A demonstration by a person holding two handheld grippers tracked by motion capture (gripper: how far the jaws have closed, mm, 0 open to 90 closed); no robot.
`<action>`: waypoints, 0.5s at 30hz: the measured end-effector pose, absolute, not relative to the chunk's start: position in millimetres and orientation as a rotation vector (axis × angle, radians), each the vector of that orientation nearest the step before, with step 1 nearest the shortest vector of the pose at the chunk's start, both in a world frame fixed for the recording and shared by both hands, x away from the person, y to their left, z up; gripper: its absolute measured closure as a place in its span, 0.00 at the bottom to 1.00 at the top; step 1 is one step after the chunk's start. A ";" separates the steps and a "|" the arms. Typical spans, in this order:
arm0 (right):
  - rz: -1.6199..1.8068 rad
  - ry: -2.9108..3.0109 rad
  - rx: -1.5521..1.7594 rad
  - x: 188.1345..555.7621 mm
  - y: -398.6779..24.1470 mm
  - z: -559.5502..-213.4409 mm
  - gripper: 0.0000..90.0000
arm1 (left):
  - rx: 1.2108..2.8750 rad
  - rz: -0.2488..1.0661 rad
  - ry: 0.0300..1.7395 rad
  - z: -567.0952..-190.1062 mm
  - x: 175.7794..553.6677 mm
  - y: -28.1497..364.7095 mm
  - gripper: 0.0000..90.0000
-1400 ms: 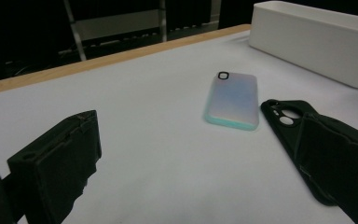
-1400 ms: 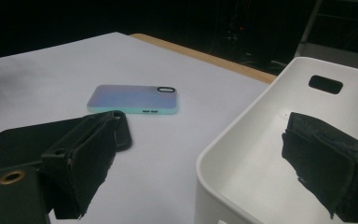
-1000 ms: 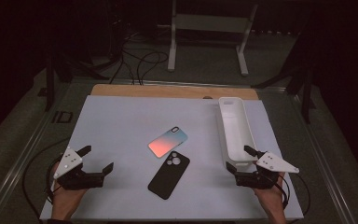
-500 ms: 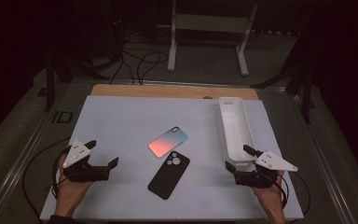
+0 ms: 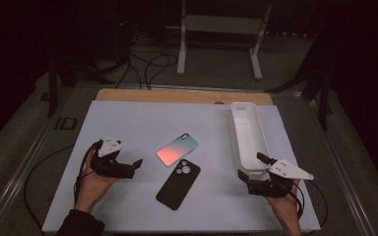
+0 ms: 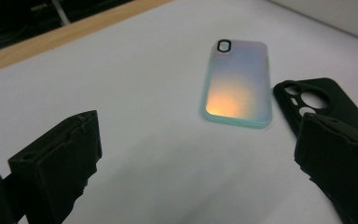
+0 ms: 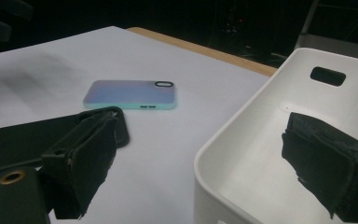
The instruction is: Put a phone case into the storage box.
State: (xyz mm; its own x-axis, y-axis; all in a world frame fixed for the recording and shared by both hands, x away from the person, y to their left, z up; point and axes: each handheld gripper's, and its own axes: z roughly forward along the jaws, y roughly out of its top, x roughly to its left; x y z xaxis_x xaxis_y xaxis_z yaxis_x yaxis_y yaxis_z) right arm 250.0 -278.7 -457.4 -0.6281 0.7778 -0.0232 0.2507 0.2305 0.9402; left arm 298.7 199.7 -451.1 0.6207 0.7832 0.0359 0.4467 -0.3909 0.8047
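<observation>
My left gripper (image 5: 137, 168), jaws wide and empty, sits nearer the iridescent case (image 5: 177, 149), which lies ahead-right, long axis slanting away toward the tray (image 5: 248, 135).

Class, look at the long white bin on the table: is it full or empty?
Empty. The white bin shows a bare white floor and walls wherever its inside is visible; both phone cases lie outside on the table.

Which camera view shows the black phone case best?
The high view: the whole black phone case lies unobstructed there. In the left gripper view a jaw hides most of it; in the right gripper view a jaw overlaps it.
</observation>
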 end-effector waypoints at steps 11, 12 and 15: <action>1.392 2.017 0.945 250.3 -277.7 -457.7 0.11 | 2.092 0.509 0.958 -459.2 319.1 176.9 0.02; 1.390 2.019 0.945 250.2 -277.5 -457.6 0.11 | 2.096 0.508 0.960 -460.1 321.1 174.7 0.02; 1.392 2.020 0.946 250.1 -277.3 -457.6 0.11 | 2.101 0.493 0.962 -463.2 326.5 168.6 0.02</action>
State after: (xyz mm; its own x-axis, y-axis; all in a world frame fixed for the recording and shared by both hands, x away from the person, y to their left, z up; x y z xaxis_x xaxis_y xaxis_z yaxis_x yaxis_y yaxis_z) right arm 250.1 -277.3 -457.6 -0.6292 0.7770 -0.0206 0.2574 0.2333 0.9377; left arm 326.5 168.6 -463.2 0.6414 0.7666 0.0316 0.4733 -0.4277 0.7701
